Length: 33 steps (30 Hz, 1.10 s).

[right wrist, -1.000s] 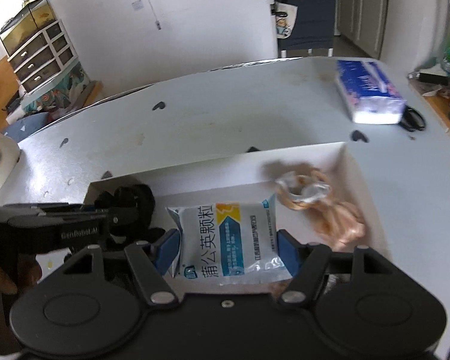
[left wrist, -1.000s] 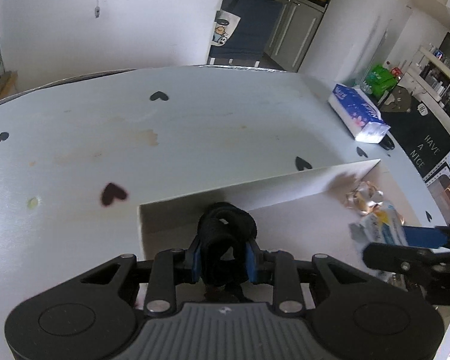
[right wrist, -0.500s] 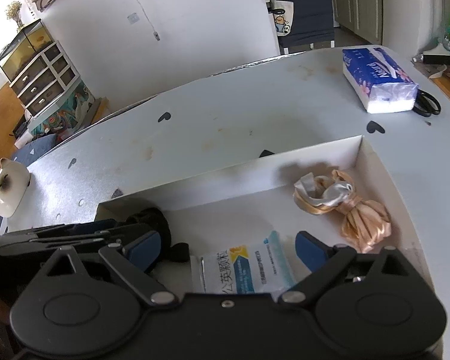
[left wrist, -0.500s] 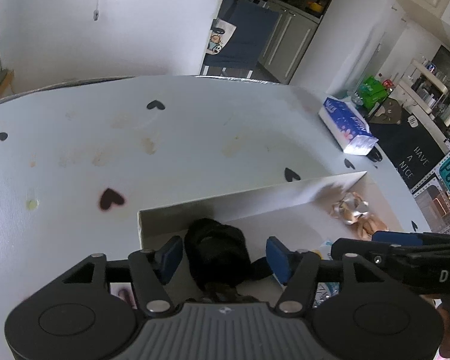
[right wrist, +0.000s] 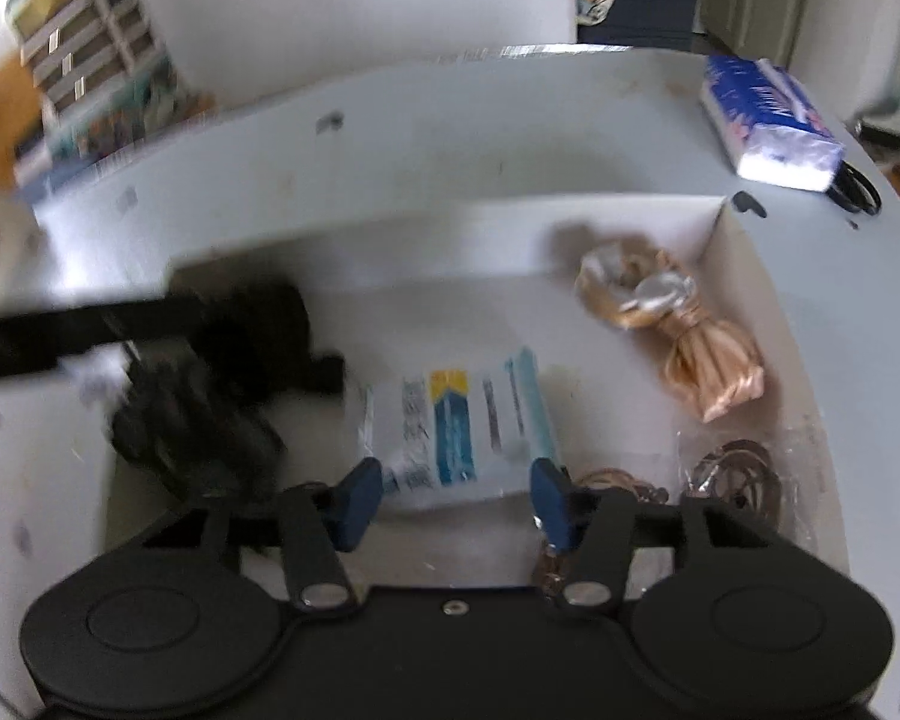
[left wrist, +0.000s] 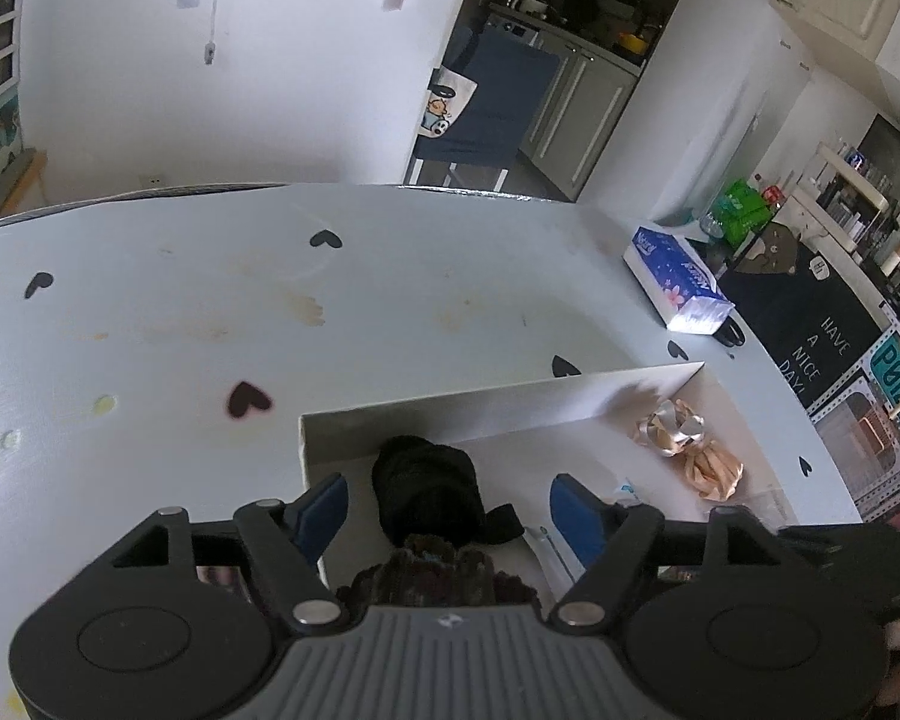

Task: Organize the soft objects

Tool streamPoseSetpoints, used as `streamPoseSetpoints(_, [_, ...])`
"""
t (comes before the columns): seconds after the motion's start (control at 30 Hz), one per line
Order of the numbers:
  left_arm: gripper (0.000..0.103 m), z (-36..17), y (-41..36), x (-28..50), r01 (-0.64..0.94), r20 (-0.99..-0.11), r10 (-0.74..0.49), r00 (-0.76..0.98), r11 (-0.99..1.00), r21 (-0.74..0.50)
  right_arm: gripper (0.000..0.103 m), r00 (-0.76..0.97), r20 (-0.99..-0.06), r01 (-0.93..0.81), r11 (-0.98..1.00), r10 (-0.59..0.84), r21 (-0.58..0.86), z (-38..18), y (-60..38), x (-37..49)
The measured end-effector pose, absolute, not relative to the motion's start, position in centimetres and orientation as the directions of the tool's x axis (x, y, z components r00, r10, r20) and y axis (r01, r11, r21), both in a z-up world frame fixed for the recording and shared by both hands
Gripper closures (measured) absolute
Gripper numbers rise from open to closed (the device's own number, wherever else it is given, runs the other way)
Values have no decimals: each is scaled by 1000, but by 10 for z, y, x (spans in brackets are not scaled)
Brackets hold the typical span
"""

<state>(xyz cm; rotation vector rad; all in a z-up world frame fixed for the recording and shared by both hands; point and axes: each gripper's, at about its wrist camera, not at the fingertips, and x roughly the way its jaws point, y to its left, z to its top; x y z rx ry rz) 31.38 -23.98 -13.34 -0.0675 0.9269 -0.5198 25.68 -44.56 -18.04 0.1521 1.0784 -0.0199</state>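
Both jaws spread wide, gripping nothing. Left gripper (left wrist: pixel 447 504) sits above the black fabric roll (left wrist: pixel 426 492), which lies in the white box (left wrist: pixel 510 414) at its left end, lower centre of frame. Right gripper (right wrist: pixel 450 498) straddles the blue-white sachet (right wrist: pixel 462 426) mid-box. Gold ribbon bundle (right wrist: pixel 678 330) fills the right end. Items look spaced apart for sorting. Tissue pack (left wrist: pixel 678 279) stays on the counter (left wrist: pixel 210 312).

From my remote station, I look across a pale worktop (left wrist: pixel 390 312) printed with small black hearts and marked by faint stains. A white wall (left wrist: pixel 270 60) rises behind it, a cable hanging down its face. A doorway opens onto a kitchen with grey cabinets (left wrist: pixel 576 114) and a dark blue chair (left wrist: pixel 492 108). In the right wrist view, a drawer unit (right wrist: pixel 90 54) stands blurred at far left.
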Motion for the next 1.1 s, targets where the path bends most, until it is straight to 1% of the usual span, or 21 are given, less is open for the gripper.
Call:
streamPoseSetpoints(0.03, [27,-132,-239,312,395,-745,-453,490,877,-273,51,467,-883,72,993,49,93,-186,-442,259])
streamPoseSetpoints(0.2, [27,-126,-232,306,373,-740,-439,510,888,-269,53,471,-880,40,994,67,97,-196,-434,268])
streamPoseSetpoints(0.3, [26,-123,-230,303,362,-736,-432,521,893,-267,53,482,-873,38,993,80,111,-195,-434,273])
streamPoseSetpoints(0.37, [25,-120,-229,301,357,-733,-429,528,895,-267,55,485,-869,42,991,94,130,-192,-437,274])
streamPoseSetpoints(0.43, [23,-117,-230,298,356,-728,-428,536,896,-264,55,508,-855,42,989,102,143,-183,-440,271])
streamPoseSetpoints(0.67, [20,-102,-232,282,355,-704,-422,571,900,-251,54,614,-782,40,985,109,168,-133,-456,251])
streamPoseSetpoints(0.87, [11,-82,-237,259,333,-675,-399,620,913,-234,41,712,-694,18,984,110,175,-93,-466,227])
streamPoseSetpoints(0.93, [8,-77,-237,250,321,-664,-390,638,919,-231,35,736,-669,7,986,109,169,-83,-469,219])
streamPoseSetpoints(1.0, [2,-71,-238,239,305,-655,-378,654,924,-229,31,753,-649,-4,988,105,155,-76,-471,211])
streamPoseSetpoints(1.1, [0,-64,-237,225,287,-637,-365,679,931,-227,22,775,-622,-23,989,111,148,-67,-476,198])
